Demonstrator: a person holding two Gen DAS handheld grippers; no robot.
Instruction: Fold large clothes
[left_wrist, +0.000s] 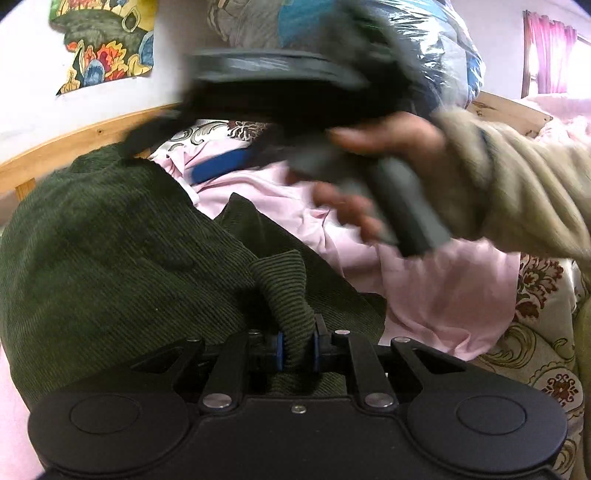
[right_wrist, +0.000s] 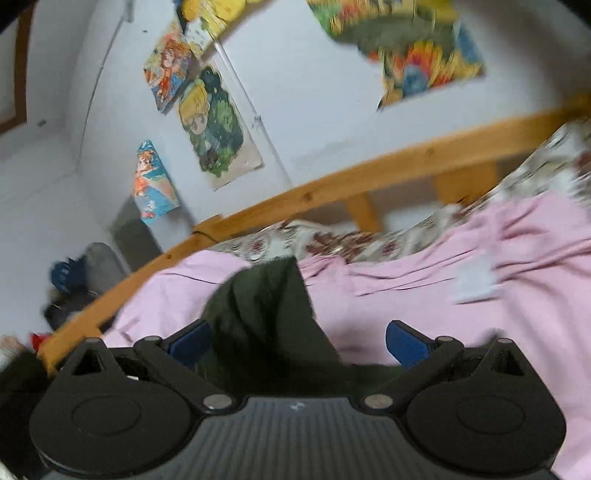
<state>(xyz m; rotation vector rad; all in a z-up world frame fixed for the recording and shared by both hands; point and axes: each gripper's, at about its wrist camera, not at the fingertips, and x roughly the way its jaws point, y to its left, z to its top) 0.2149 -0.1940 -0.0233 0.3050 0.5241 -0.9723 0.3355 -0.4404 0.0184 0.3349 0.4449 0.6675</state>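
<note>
A dark green corduroy garment (left_wrist: 110, 240) lies bunched on a pink sheet (left_wrist: 443, 288) on the bed. My left gripper (left_wrist: 298, 349) is shut on a ribbed fold of this garment. In the left wrist view my right gripper (left_wrist: 229, 166) hovers blurred above the far part of the garment, held by a hand (left_wrist: 388, 147) in a beige sleeve. In the right wrist view my right gripper (right_wrist: 295, 339) is open with blue pads wide apart, and a flap of the green garment (right_wrist: 266, 306) lies between the jaws, not pinched.
A wooden bed rail (right_wrist: 332, 184) runs behind the bed against a white wall with cartoon posters (right_wrist: 210, 125). A floral quilt (left_wrist: 543, 332) lies under the pink sheet. A plastic-wrapped bundle (left_wrist: 424, 44) sits at the bed's far end.
</note>
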